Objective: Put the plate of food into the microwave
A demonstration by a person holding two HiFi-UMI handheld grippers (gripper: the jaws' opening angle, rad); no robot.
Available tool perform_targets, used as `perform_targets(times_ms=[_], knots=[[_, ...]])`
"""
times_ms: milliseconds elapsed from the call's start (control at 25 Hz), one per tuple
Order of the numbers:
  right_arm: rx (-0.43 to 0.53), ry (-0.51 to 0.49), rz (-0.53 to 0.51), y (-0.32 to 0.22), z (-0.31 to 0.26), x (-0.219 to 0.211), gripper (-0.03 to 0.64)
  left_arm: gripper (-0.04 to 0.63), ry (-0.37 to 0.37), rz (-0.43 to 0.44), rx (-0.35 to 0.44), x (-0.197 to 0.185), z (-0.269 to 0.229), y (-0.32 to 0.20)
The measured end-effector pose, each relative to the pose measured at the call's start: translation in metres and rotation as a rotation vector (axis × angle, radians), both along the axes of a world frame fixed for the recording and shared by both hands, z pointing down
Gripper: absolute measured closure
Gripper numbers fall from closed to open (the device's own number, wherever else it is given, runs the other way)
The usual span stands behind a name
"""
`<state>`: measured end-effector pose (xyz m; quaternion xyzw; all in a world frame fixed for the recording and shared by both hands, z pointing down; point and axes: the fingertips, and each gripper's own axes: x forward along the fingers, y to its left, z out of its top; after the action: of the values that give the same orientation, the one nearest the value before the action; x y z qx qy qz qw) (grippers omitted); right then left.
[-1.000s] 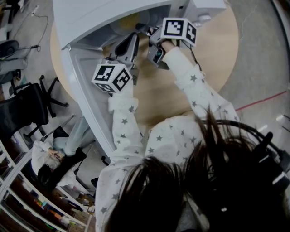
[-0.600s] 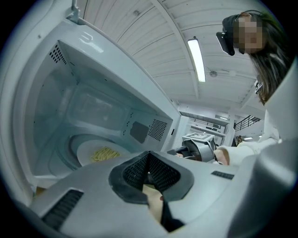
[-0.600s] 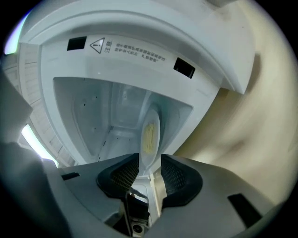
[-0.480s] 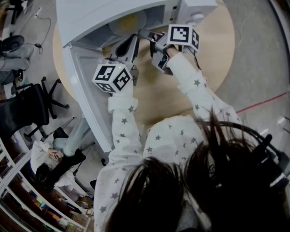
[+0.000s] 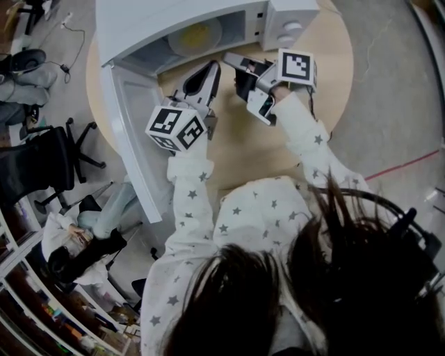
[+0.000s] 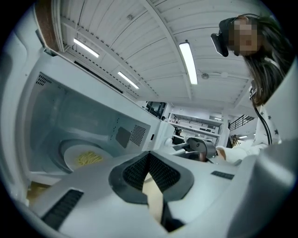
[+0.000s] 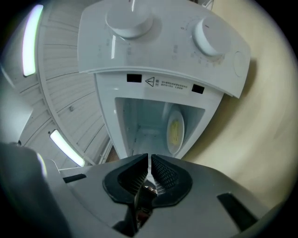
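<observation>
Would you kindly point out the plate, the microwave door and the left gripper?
plate [image 5: 195, 36]: head view, its middle.
door [image 5: 131, 132]: head view, inner face of the open door.
left gripper [image 6: 148, 157]: left gripper view, where its jaw tips meet.

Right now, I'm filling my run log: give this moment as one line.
plate of food: inside microwave | door: open | left gripper: shut, empty, outside | right gripper: jaws closing, nothing between, outside
</observation>
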<state>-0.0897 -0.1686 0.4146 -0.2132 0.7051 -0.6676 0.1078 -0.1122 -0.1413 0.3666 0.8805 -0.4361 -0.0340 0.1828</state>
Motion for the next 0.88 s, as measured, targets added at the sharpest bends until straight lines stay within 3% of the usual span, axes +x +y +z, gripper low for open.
perform_targets(times_ms=[440, 640, 880], knots=[[0.151, -0.146, -0.089, 0.049, -0.045, 0.026, 0.589, 0.594, 0.036, 0.039, 0.067, 0.026, -0.041, 0.051], [0.142, -0.213, -0.127, 0.062, -0.060, 0.028, 0.589, 0.594, 0.021, 0.052, 0.072, 0.029, -0.058, 0.066], [0.144, -0.316, -0.075, 0.088, -0.071, 0.048, 0.589, 0.594, 0.040, 0.038, 0.102, 0.045, -0.070, 0.091]])
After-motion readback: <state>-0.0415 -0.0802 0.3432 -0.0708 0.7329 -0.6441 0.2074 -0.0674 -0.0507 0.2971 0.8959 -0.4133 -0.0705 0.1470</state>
